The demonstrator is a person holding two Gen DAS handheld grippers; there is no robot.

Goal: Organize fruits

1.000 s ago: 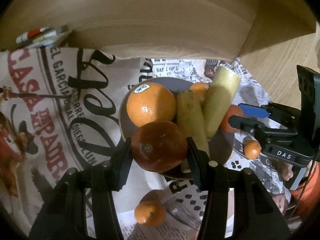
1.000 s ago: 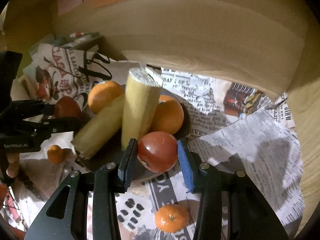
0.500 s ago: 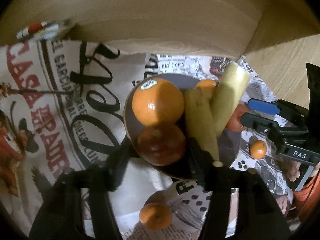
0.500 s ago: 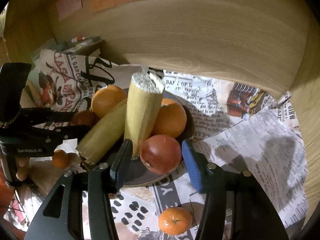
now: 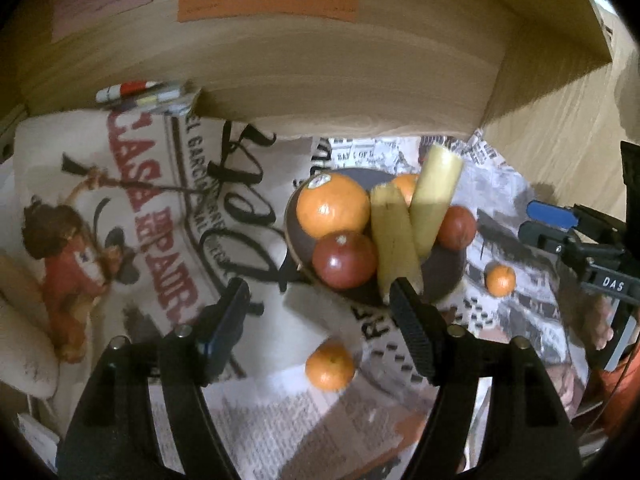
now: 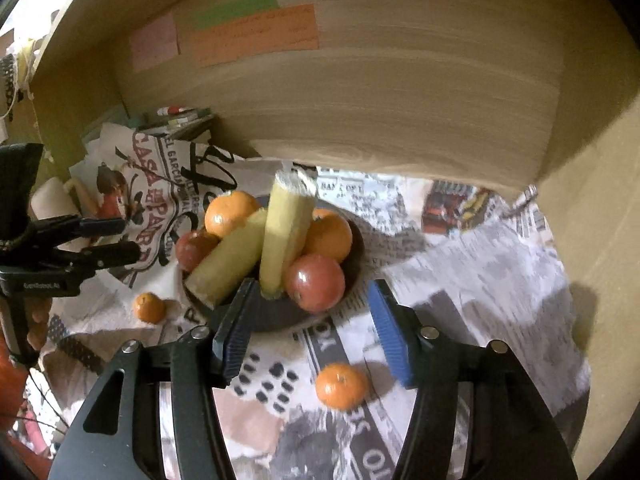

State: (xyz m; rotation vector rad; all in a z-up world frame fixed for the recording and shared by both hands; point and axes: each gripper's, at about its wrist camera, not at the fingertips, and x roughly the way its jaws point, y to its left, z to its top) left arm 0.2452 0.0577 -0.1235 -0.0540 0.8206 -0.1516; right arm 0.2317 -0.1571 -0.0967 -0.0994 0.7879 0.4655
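Left wrist view shows your left gripper [image 5: 318, 316] with its fingers spread wide and holding nothing; a second ago they were clamped on the dark red round fruit [image 5: 345, 259], which now sits in the dark round bowl [image 5: 444, 276] against the large stickered orange [image 5: 333, 205] and the two pale yellow cut stalks [image 5: 434, 196]. You have drawn that gripper back from the bowl, so the small mandarin [image 5: 329, 365] on the newspaper-covered worktop [image 5: 256, 420] lies between the fingers rather than under them. Right wrist view tells the same of your right gripper [image 6: 310, 330]: its fingers are released, where before they gripped the glossy red tomato-like fruit [image 6: 316, 282], now resting at the bowl's near rim [image 6: 276, 320] beside a second orange [image 6: 330, 234]. Another small mandarin [image 6: 341, 386] lies on the paper between these open fingers, and a third [image 6: 149, 308] lies left of the bowl.
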